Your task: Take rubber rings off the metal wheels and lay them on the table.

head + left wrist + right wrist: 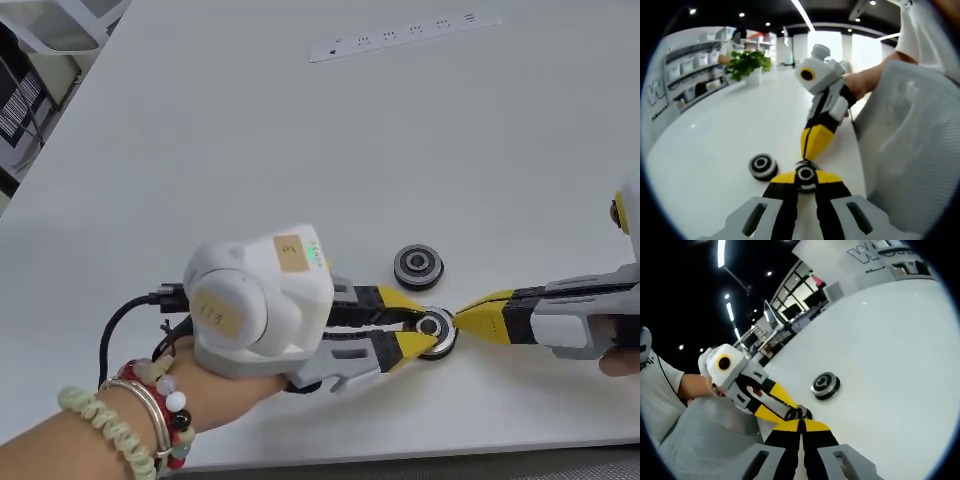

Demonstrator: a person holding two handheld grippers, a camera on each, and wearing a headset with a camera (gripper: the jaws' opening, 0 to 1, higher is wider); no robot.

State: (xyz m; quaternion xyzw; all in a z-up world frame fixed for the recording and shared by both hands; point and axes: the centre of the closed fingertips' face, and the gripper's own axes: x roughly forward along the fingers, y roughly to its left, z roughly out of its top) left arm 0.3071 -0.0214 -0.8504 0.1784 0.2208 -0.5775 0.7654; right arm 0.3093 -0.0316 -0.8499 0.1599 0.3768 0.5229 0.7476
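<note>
A metal wheel with a black rubber ring point(437, 327) sits near the table's front edge. My left gripper point(424, 330) is shut on it, one yellow fingertip on each side, and the wheel point(806, 175) rests between the same tips in the left gripper view. My right gripper point(462, 322) comes in from the right. Its jaws are pressed together at the wheel's right rim, where the ring sits. In the right gripper view the held wheel point(799, 413) lies just beyond my right gripper's tips point(800, 424). A second ringed wheel point(418, 266) lies flat just behind, untouched.
A white power strip point(400, 35) lies at the far side of the white table point(250, 150). The table's front edge point(420, 458) runs close below the grippers. Shelving and a barcode label point(22, 100) stand past the left edge. A black cable point(112, 335) trails from the left gripper.
</note>
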